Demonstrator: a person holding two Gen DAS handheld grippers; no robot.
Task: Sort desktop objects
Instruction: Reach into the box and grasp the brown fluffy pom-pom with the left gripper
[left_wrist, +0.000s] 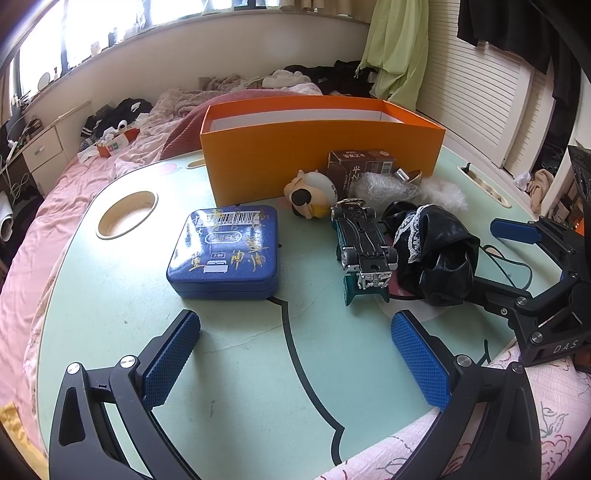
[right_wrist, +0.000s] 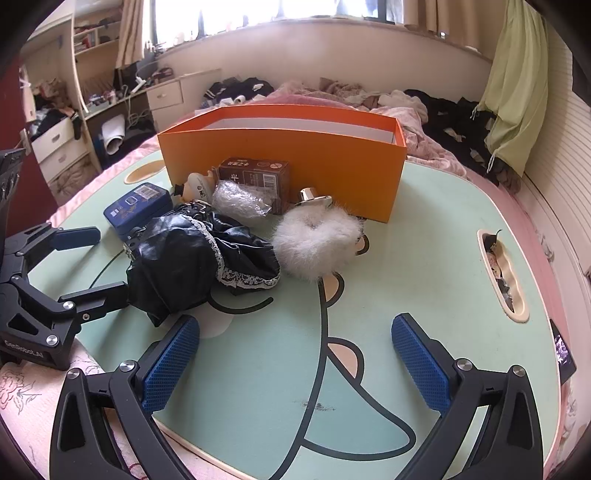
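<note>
An open orange box (left_wrist: 321, 162) (right_wrist: 280, 162) stands at the back of the green table. In front of it lie a blue tin (left_wrist: 225, 251) (right_wrist: 138, 206), an upside-down toy car (left_wrist: 364, 243), a black lace-trimmed cloth (left_wrist: 432, 251) (right_wrist: 195, 258), a white fluffy piece (right_wrist: 317, 243), a brown carton (right_wrist: 255, 175), a small figurine (left_wrist: 310, 194) and crumpled clear plastic (right_wrist: 238, 199). My left gripper (left_wrist: 295, 332) (right_wrist: 110, 262) is open and empty, near the tin. My right gripper (right_wrist: 295, 332) (left_wrist: 487, 254) is wide open over bare table, its left finger beside the cloth.
The table (left_wrist: 236, 387) (right_wrist: 424, 258) has a round cup hole (left_wrist: 127, 218) at its left and a slot (right_wrist: 502, 273) holding small items at its right. A shiny metal piece (right_wrist: 312, 195) leans by the box. A pink bed with scattered clothes surrounds the table.
</note>
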